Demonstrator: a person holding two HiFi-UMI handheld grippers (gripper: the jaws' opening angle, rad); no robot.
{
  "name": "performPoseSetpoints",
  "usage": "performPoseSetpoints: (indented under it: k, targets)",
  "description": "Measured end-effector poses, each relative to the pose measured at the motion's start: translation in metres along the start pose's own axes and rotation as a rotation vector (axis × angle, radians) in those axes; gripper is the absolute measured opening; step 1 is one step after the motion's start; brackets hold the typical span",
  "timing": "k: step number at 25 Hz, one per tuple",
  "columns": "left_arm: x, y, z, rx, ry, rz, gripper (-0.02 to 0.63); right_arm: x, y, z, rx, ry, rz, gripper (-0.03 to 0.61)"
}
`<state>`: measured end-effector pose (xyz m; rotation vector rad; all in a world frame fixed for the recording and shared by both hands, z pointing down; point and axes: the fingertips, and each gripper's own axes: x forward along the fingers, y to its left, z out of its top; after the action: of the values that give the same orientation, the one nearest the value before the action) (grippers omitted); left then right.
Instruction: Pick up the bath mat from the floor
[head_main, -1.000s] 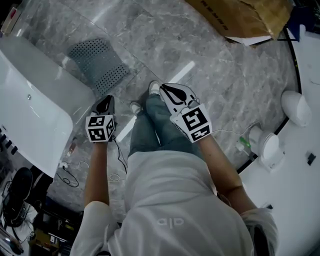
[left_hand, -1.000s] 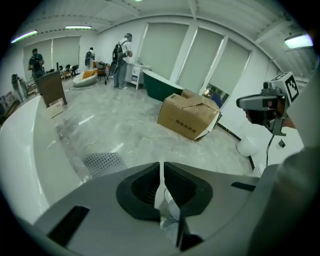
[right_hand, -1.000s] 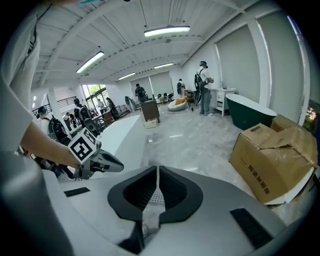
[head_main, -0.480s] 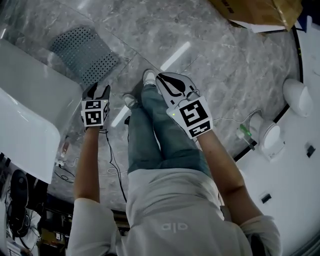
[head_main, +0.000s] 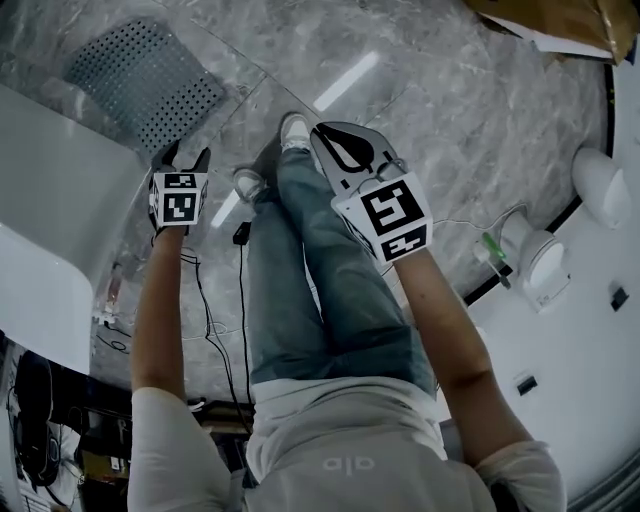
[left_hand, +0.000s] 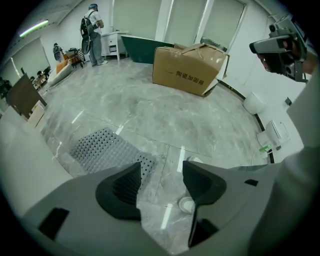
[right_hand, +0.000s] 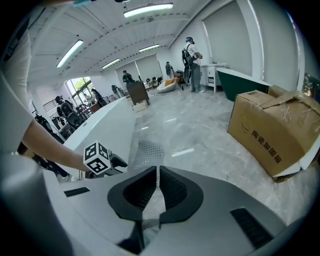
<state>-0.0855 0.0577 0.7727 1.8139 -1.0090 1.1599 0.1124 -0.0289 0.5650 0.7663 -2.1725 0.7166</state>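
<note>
The bath mat (head_main: 145, 80) is a grey perforated rectangle that lies flat on the marble floor beside a white tub. In the left gripper view the mat (left_hand: 107, 150) lies ahead and to the left of the jaws. My left gripper (head_main: 185, 152) hovers above the floor just short of the mat's near corner. Its jaws are opening and nothing is between them (left_hand: 160, 182). My right gripper (head_main: 322, 132) is held over the person's legs, shut with nothing in it (right_hand: 157, 172). From the right gripper view the mat (right_hand: 145, 149) shows beyond the left gripper's marker cube (right_hand: 97, 157).
A white bathtub (head_main: 50, 230) borders the mat on the left. A large cardboard box (left_hand: 190, 67) stands farther off on the floor. White fixtures (head_main: 540, 270) and a dark curved rail line the right. Cables (head_main: 240, 290) trail by the person's feet. People stand far off.
The left gripper's jaws have gone from shut to wide apart, and it has moved nearer the mat. The mat has slid up and left in the head view. The right gripper stays shut.
</note>
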Motion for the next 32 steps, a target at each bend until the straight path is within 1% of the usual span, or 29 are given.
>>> performPoseSetpoints:
  k: [3, 5, 9, 11, 14, 17, 22, 26, 28, 30, 32]
  targets:
    - [0.037, 0.007, -0.011, 0.033, 0.027, -0.006, 0.267, 0.025, -0.012, -0.02, 0.019, 0.005, -0.013, 0.028]
    - [0.067, 0.017, -0.022, 0.066, 0.05, 0.005, 0.268, 0.042, -0.022, -0.031, 0.023, 0.01, -0.015, 0.028]
    - [0.121, 0.034, -0.028, 0.129, 0.096, 0.008, 0.268, 0.077, -0.048, -0.053, 0.045, 0.034, -0.015, 0.029]
    - [0.139, 0.041, -0.036, 0.15, 0.109, 0.012, 0.268, 0.088, -0.051, -0.066, 0.061, 0.041, -0.016, 0.029]
    - [0.156, 0.05, -0.062, 0.145, 0.114, 0.021, 0.268, 0.1, -0.036, -0.086, 0.047, 0.052, -0.011, 0.029]
    - [0.176, 0.051, -0.092, 0.149, 0.14, 0.011, 0.268, 0.112, -0.025, -0.108, 0.052, 0.069, -0.002, 0.029]
    - [0.224, 0.064, -0.111, 0.202, 0.176, 0.017, 0.268, 0.131, -0.033, -0.135, 0.145, 0.061, 0.01, 0.029]
    - [0.262, 0.076, -0.13, 0.209, 0.214, 0.026, 0.268, 0.147, -0.044, -0.157, 0.192, 0.057, -0.001, 0.029]
    - [0.278, 0.083, -0.137, 0.205, 0.228, 0.029, 0.268, 0.153, -0.048, -0.167, 0.236, 0.056, -0.006, 0.029]
    - [0.293, 0.09, -0.143, 0.198, 0.237, 0.032, 0.268, 0.16, -0.05, -0.179, 0.271, 0.065, -0.011, 0.029]
    - [0.308, 0.094, -0.149, 0.201, 0.25, 0.034, 0.268, 0.17, -0.053, -0.19, 0.286, 0.081, -0.016, 0.029]
